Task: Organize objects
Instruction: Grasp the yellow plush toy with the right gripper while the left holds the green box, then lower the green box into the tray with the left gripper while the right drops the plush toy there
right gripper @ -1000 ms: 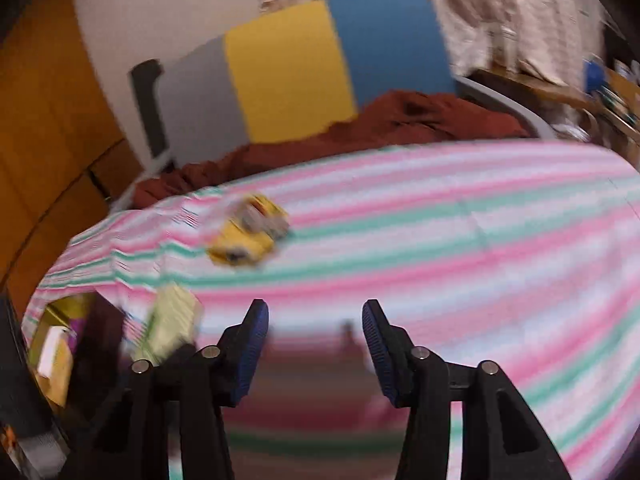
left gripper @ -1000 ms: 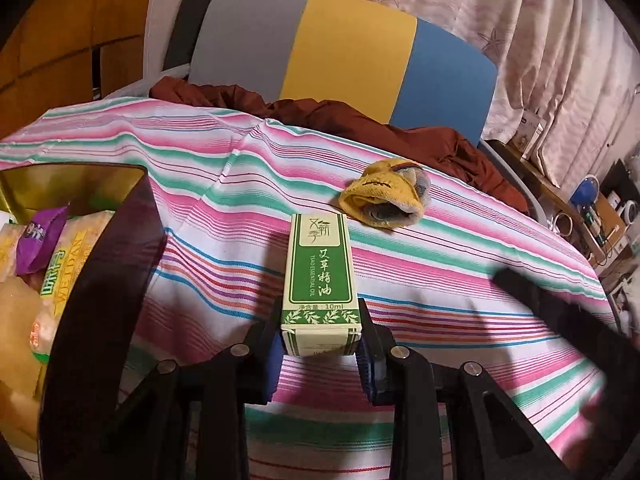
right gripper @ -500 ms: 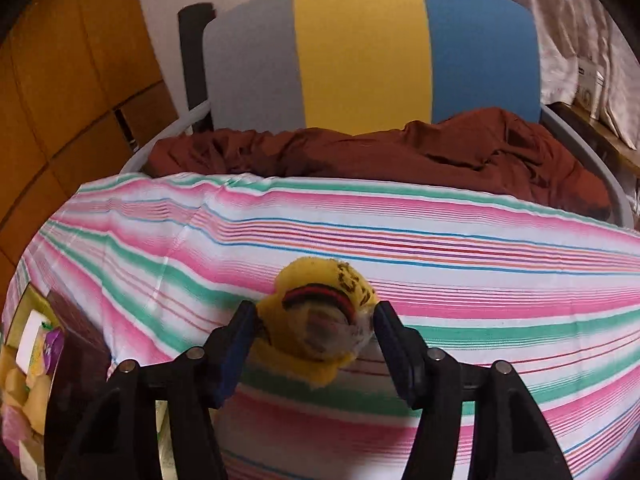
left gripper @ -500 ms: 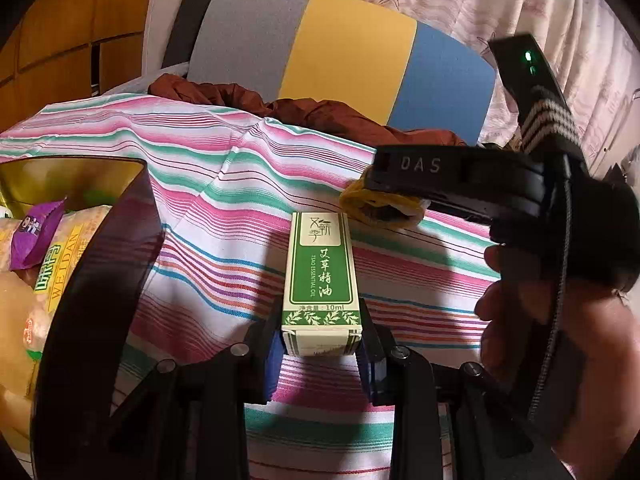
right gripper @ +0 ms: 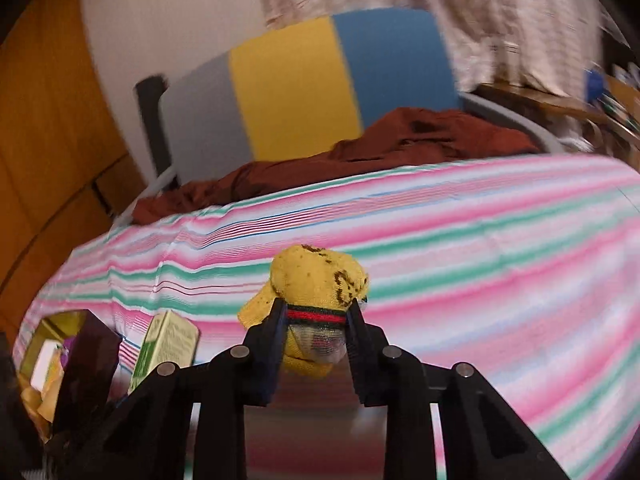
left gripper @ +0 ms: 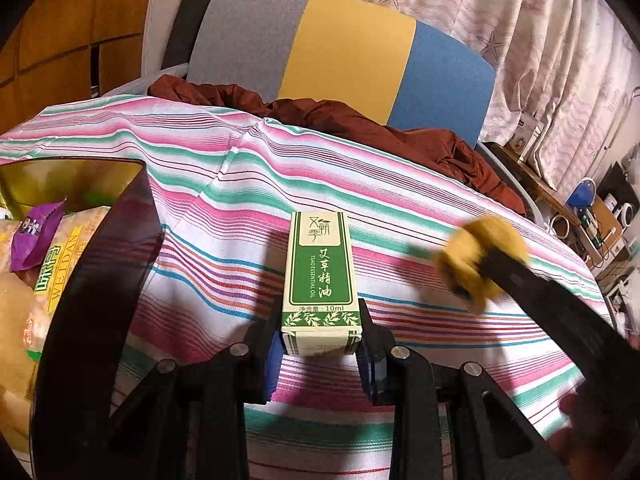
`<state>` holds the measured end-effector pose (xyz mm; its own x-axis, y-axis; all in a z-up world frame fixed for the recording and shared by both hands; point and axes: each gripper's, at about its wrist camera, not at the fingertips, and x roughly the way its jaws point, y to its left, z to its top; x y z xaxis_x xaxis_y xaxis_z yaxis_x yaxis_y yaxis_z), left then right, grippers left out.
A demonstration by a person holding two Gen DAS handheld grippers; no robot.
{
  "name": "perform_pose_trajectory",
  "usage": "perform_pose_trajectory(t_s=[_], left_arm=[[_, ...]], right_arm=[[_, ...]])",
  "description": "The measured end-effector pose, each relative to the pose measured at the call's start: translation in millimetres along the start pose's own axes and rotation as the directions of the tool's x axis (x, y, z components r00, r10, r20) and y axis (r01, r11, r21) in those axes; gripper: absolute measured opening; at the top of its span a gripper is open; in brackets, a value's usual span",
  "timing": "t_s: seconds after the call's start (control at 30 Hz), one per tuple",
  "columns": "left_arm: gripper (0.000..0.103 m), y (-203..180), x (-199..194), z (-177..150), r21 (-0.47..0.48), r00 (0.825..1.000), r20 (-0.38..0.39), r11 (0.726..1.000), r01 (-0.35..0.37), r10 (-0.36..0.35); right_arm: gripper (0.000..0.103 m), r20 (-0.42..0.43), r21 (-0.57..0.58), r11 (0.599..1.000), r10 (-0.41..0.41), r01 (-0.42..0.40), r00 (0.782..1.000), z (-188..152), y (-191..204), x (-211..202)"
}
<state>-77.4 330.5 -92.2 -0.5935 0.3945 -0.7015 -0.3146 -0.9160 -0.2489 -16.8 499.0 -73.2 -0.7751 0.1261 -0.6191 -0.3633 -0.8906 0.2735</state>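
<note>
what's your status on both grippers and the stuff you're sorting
Left gripper shut on green essential oil box. Right gripper just closed on yellow sock, off the striped cloth. Nothing in the way.

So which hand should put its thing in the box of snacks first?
Probably the left. The left gripper holds the green box right beside the dark box. The right gripper, just closed on the yellow sock, is farther away.
</note>
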Motion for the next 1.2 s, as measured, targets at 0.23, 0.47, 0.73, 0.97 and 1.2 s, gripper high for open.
perform_pose_trajectory(t_s=[0.23,0.47,0.73,0.97,1.2], left_arm=[[0.031,-5,-6,-2,0.027,1.000,0.004,0.999,-0.018,0.018],[0.031,5,-34,-9,0.013,0.999,-0.005,0.999,0.044,-0.044],[0.031,8,-86,-12,0.005,0.981,0.011,0.981,0.194,-0.194],[0.031,39,-132,8,-0.032,0.965,0.059,0.966,0.257,-0.255],[0.031,92,-160,30,-0.022,0.970,0.074,0.972,0.234,-0.232]], right_arm=[[0.027,0.107,0.112,0.993,-0.042,0.030,0.993,-38,-10,-60],[0.027,0.124,0.176,0.982,-0.087,0.064,0.988,-60,-15,-88],[0.027,0.111,0.214,0.976,-0.065,0.040,0.992,-78,-8,-104],[0.027,0.113,0.204,0.979,-0.001,-0.022,0.994,-82,10,-118],[0.027,0.100,0.120,0.985,0.116,-0.128,0.988,-78,55,-125]])
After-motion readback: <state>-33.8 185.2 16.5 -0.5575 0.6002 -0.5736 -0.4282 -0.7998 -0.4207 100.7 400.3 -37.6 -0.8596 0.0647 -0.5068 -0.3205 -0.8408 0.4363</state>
